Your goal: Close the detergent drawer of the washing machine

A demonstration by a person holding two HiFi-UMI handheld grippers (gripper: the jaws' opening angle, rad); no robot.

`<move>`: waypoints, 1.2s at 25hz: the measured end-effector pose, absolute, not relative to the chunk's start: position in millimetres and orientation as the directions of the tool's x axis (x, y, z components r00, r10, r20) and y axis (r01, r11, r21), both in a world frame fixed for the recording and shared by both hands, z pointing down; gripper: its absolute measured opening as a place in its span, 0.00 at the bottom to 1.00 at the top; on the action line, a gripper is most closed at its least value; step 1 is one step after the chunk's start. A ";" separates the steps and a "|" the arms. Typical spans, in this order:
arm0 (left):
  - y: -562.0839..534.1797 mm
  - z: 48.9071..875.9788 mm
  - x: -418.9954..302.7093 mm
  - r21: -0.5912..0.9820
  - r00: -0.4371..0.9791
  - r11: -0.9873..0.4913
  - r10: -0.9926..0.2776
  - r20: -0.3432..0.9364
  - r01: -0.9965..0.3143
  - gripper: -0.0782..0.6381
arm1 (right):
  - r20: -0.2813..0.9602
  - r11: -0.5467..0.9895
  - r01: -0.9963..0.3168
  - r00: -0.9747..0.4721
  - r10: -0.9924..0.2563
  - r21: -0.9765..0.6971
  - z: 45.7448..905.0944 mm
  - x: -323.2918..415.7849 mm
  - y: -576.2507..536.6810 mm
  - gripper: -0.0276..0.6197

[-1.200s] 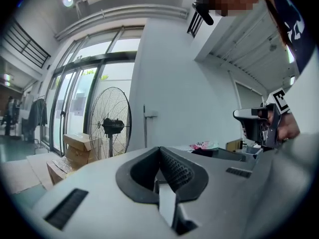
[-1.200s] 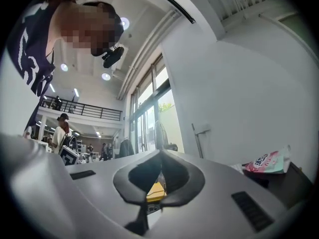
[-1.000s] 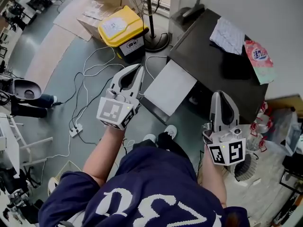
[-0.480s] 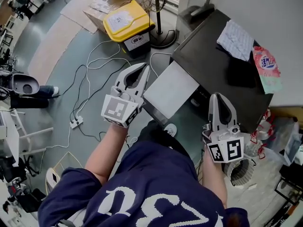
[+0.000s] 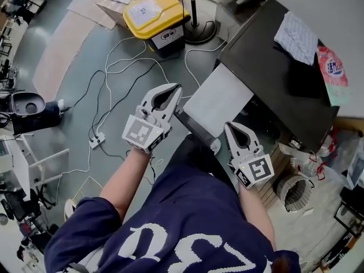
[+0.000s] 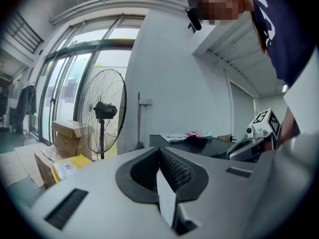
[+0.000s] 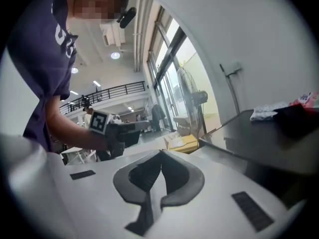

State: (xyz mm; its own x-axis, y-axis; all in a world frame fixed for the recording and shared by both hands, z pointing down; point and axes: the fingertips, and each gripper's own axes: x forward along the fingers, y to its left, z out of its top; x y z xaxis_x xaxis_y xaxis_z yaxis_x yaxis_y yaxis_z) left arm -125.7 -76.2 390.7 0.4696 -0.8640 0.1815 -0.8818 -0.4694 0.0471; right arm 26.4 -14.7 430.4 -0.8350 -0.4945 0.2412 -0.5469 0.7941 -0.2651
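Both tongs are closed with nothing between their jaws: the left tongs (image 5: 177,87) and the right tongs (image 5: 227,125) each show their dark pads pressed together in their own gripper views. From the head view, the white drawer (image 5: 219,98) stands pulled out from the front of the dark washing machine (image 5: 267,56), at the machine's left front corner. The left tongs point at the drawer's left edge, near it. The right tongs lie lower, with their tip close to the drawer's front edge. Whether either one touches the drawer I cannot tell.

On the machine's top, toward its back edge, lie a white cloth (image 5: 296,30), a pink packet (image 5: 333,67) and a dark bundle (image 5: 304,79). On the grey floor (image 5: 62,56), left of the machine, a yellow bin (image 5: 153,13) stands beside a fan base (image 5: 200,33). White cables (image 5: 114,78) trail across the floor to a power strip (image 5: 96,141).
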 end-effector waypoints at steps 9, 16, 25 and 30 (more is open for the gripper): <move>-35.4 461.4 -150.0 0.128 0.584 -0.572 -0.768 0.264 -0.810 0.14 | 0.369 0.820 -0.475 -0.859 -0.354 -0.318 499.8 3.7 36.8 0.07; -6.2 510.0 -151.1 0.120 0.661 -0.683 -0.625 0.415 -0.720 0.28 | 0.421 0.808 -0.435 -0.869 -0.261 -0.397 524.5 6.9 67.9 0.25; -0.7 531.2 -148.7 0.218 0.724 -0.717 -0.536 0.435 -0.662 0.31 | 0.498 0.814 -0.453 -0.833 -0.242 -0.363 545.0 9.0 85.0 0.28; 3.6 535.8 -147.9 0.227 0.739 -0.738 -0.496 0.456 -0.635 0.31 | 0.515 0.825 -0.449 -0.824 -0.235 -0.342 545.3 -0.9 87.3 0.23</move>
